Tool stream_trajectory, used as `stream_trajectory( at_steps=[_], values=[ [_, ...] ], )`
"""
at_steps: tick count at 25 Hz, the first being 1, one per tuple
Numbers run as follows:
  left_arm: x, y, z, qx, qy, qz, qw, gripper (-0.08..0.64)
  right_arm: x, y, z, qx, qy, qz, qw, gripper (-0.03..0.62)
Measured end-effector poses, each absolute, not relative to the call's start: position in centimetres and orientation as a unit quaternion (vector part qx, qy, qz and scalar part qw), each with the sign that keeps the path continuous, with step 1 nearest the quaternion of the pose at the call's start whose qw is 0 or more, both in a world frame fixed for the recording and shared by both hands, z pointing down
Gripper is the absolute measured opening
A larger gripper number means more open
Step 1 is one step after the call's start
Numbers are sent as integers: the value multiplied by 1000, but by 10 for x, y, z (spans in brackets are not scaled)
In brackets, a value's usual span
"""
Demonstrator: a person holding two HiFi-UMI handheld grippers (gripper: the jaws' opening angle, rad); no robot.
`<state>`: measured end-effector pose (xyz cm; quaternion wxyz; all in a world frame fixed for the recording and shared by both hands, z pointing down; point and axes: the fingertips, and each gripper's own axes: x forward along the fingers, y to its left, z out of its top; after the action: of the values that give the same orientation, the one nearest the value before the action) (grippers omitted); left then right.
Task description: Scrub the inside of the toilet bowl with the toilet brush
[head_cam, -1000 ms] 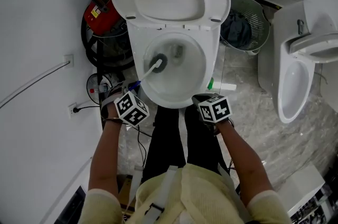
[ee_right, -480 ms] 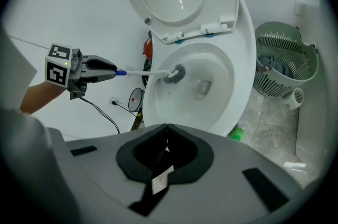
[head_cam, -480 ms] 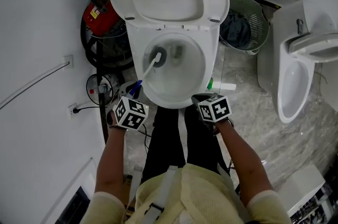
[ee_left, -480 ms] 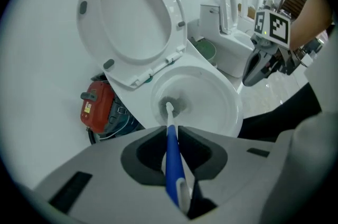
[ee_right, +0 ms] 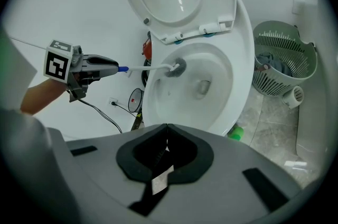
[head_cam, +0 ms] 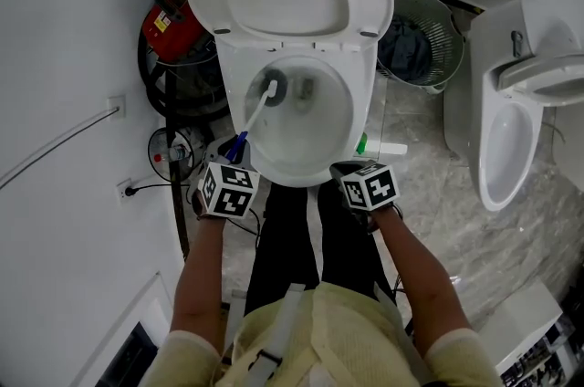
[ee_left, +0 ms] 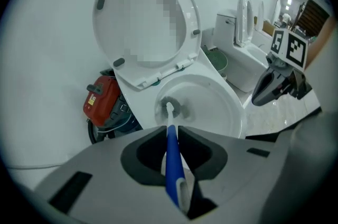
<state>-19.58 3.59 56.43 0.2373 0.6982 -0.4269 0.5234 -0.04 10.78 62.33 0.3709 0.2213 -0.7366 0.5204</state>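
What we count, kind by kind

We count two toilets, one toilet (head_cam: 364, 88) at twelve o'clock and another toilet (head_cam: 505, 143) at three. There are two grippers, the left gripper (head_cam: 235, 157) at eight and the right gripper (head_cam: 346, 169) at four. There are two wall sockets, one socket (head_cam: 119, 105) and a second socket (head_cam: 126, 187), both near nine. We also count one brush (head_cam: 258, 109), one basket (head_cam: 447, 38) at two, one red canister (head_cam: 173, 15) at eleven, and one green bottle (head_cam: 363, 143).
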Motion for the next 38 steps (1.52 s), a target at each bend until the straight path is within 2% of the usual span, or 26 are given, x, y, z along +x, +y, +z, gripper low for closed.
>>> stream_trajectory(
  at_steps=[4,9,21,38],
  values=[
    [-184,27,568,703,-447,481,273,75,1,110,623,222,-736,522,369,15],
    [-162,16,571,717,-438,467,278,75,3,110,623,226,-734,523,369,15],
    [-106,17,573,774,-336,482,236,75,9,103,619,249,-732,531,346,15],
    [-82,55,568,803,-235,516,185,74,31,106,618,275,-728,530,338,15]
  ],
)
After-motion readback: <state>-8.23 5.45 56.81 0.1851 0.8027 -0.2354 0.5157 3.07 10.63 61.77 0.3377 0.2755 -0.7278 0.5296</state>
